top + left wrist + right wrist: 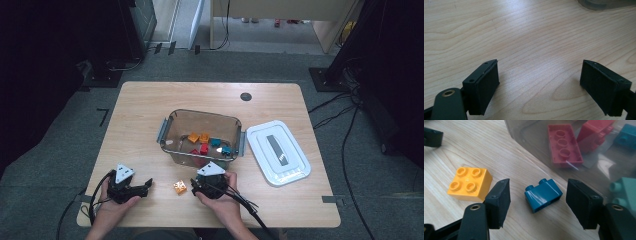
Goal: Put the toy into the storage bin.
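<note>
Blue brick [543, 194]: lies on tabletop [474, 145] between spread jaws of right tool [537, 201], untouched; left tool [539, 85] likewise spread, empty.

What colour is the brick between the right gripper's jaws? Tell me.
Teal blue brick, lying between the open right gripper jaws; clearest in the right gripper view.

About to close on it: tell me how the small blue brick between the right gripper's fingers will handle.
The blue brick looks like rigid moulded plastic, so probably stiff and light. Its glossy faces may slip. It lies tilted on its side, so it could rock as the right gripper closes.
</note>
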